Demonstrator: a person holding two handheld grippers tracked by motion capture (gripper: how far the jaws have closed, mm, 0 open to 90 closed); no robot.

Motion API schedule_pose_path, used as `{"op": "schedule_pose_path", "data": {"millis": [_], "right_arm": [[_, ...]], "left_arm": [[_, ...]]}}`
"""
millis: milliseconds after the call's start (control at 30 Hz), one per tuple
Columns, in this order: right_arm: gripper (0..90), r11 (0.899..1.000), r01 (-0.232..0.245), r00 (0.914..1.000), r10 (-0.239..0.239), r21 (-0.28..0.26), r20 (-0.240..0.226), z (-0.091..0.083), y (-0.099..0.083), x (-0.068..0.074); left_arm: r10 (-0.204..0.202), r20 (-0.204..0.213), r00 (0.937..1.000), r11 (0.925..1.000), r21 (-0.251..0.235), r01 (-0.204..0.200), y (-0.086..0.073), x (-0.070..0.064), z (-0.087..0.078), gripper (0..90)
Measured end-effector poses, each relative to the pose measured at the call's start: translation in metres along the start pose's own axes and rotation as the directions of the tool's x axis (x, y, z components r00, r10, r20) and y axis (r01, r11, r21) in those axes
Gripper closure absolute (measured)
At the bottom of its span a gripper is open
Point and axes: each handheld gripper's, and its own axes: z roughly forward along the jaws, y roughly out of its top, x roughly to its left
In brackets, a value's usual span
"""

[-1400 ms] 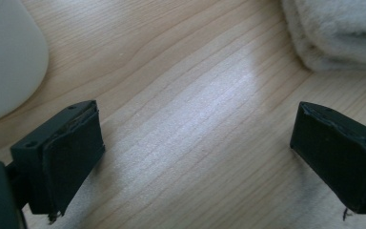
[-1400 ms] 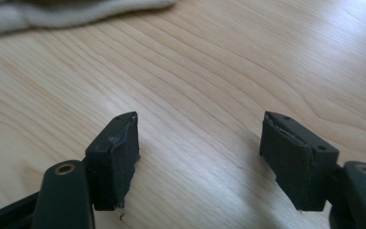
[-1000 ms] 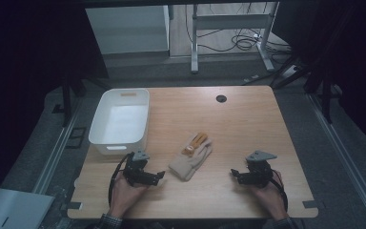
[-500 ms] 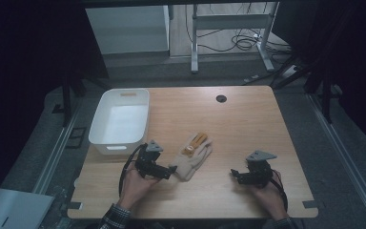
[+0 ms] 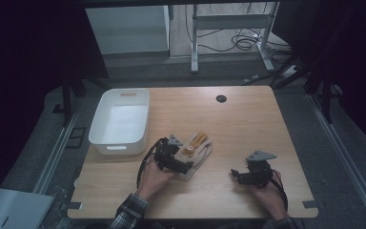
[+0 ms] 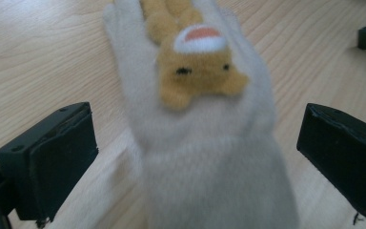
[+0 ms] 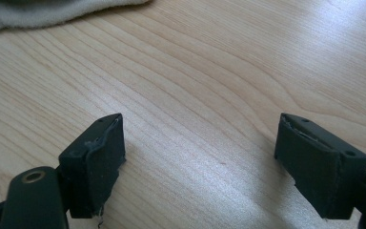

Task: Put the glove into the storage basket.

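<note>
A cream fluffy glove (image 5: 199, 147) with an orange bear patch lies near the middle of the wooden table (image 5: 248, 124). In the left gripper view the glove (image 6: 205, 143) runs away from the camera, bear patch (image 6: 198, 71) face up. My left gripper (image 5: 184, 165) is open, and its jaws stand on either side of the glove's cuff without touching it; the same gap shows at the left gripper (image 6: 195, 162). My right gripper (image 5: 237, 175) is open over bare wood to the right of the glove, and nothing lies between the jaws of the right gripper (image 7: 200, 157). A corner of the glove (image 7: 38, 12) shows at the top left.
A white plastic bin (image 5: 116, 148) stands at the table's left side, just left of my left hand. A round cable hole (image 5: 221, 98) sits near the far edge. Bare wood stretches between the two grippers and to the far right.
My left gripper has moved right and forward from the table's front left, up to the glove, until its open jaws straddle the cuff. The right gripper has stayed put.
</note>
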Motion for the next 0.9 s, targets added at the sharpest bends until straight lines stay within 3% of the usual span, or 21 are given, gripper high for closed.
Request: {"op": "schedule_pose_path", "data": {"millis": [300, 667, 767, 900], "right_arm": [[17.5, 1.000, 0.001, 1.0000, -0.001, 0.001, -0.001, 0.000, 0.000, 0.000], [17.3, 1.000, 0.001, 1.0000, -0.001, 0.000, -0.001, 0.000, 0.000, 0.000], [17.2, 1.000, 0.001, 1.0000, -0.001, 0.000, -0.002, 0.000, 0.000, 0.000], [17.2, 1.000, 0.001, 1.0000, -0.001, 0.000, -0.002, 0.000, 0.000, 0.000]], "left_arm": [[0.013, -0.019, 0.9997, 0.9998, 0.015, -0.012, 0.011, -0.009, 0.025, 0.0], [0.051, -0.087, 0.9949, 0.9960, 0.079, -0.044, 0.007, -0.017, 0.048, 0.0], [0.033, -0.078, 0.9964, 0.9973, 0.068, -0.028, 0.006, -0.016, 0.049, 0.8], [0.027, -0.078, 0.9966, 0.9978, 0.063, -0.022, 0.006, -0.015, 0.045, 9.8]]}}
